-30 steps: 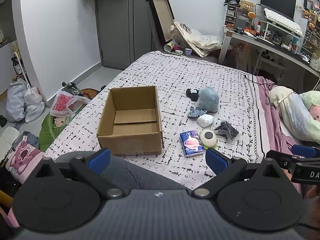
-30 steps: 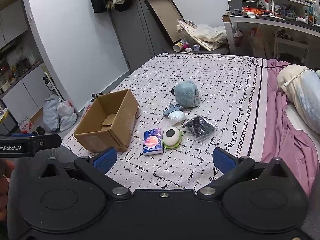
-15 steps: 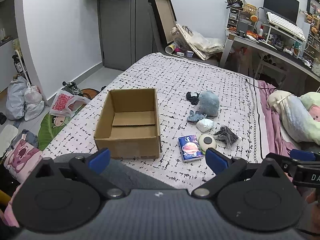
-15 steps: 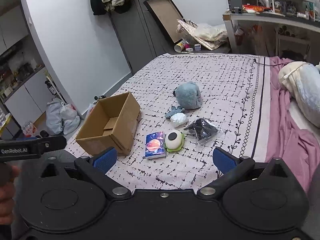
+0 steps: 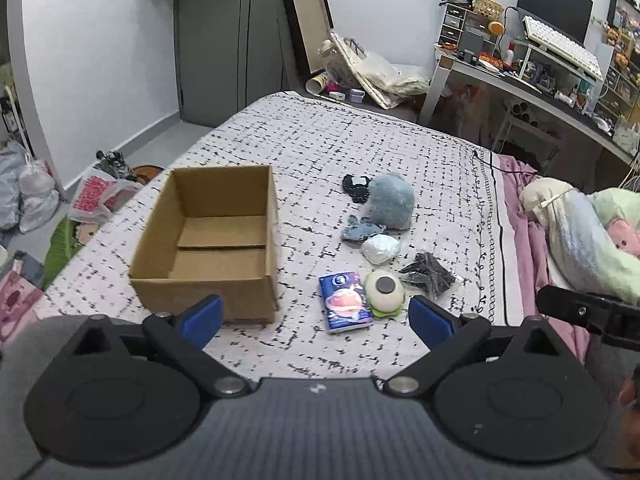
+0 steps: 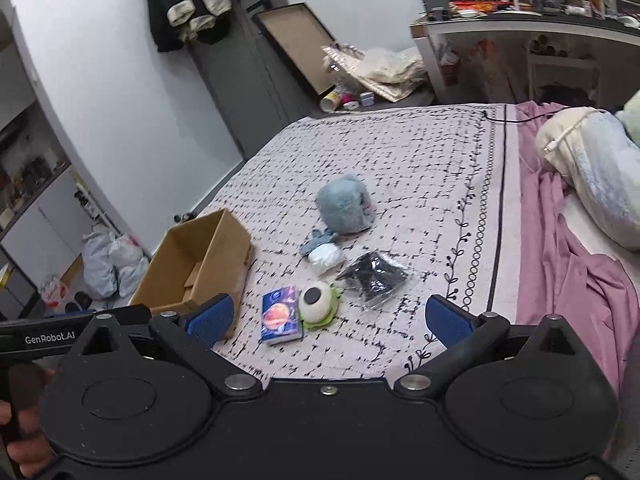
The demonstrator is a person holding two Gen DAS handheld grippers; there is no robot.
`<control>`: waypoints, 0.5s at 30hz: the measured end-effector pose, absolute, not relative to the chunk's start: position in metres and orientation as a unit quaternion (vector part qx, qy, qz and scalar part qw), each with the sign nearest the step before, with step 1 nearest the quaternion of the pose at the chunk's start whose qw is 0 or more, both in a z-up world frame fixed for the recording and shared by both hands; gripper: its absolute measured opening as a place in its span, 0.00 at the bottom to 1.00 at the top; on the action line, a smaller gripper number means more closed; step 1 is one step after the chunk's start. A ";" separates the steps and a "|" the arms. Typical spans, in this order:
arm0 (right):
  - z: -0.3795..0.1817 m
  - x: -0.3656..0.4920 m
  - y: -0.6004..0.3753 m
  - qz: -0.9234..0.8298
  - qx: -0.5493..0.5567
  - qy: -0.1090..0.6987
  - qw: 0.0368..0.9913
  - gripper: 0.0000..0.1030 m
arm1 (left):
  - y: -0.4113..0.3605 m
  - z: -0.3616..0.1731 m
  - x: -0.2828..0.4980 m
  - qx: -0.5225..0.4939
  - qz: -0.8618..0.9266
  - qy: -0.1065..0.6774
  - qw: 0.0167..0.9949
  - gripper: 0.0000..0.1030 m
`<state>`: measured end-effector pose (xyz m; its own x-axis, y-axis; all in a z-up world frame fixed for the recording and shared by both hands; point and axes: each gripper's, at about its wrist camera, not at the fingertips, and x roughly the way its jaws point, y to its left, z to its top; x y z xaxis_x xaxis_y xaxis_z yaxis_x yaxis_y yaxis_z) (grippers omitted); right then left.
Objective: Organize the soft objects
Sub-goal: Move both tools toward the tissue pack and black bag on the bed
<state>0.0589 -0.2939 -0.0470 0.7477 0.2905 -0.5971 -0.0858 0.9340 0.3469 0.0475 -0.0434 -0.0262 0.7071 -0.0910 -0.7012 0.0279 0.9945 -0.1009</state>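
Observation:
An open cardboard box (image 5: 208, 240) (image 6: 196, 268) stands empty on the patterned bed cover. To its right lie a fluffy blue plush (image 5: 390, 204) (image 6: 346, 210), a small blue-grey cloth (image 5: 360, 230) (image 6: 320, 240), a white wad (image 5: 380, 248) (image 6: 326, 258), a black packet (image 5: 428, 278) (image 6: 374, 276), an eye-shaped plush on green (image 5: 384, 290) (image 6: 318, 302), a tissue pack (image 5: 344, 302) (image 6: 280, 314) and a small black item (image 5: 356, 186). My left gripper (image 5: 316, 316) is open above the bed's near edge. My right gripper (image 6: 328, 320) is also open, with nothing between its fingers.
A pink sheet (image 6: 572, 264) and pillows (image 5: 580, 232) lie on the right. A cluttered desk (image 5: 540, 76) stands behind. Bags (image 5: 32, 196) and clutter sit on the floor at the left. The other gripper's body (image 5: 588, 312) (image 6: 72, 330) shows at each view's edge.
Both grippers have drawn back and tilted a little over the bed. Both stay open. No object on the bed has moved.

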 end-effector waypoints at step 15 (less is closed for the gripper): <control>-0.069 0.089 -0.296 0.103 0.130 0.373 0.913 1.00 | -0.064 -0.058 0.090 -0.051 -0.052 0.414 0.907 0.83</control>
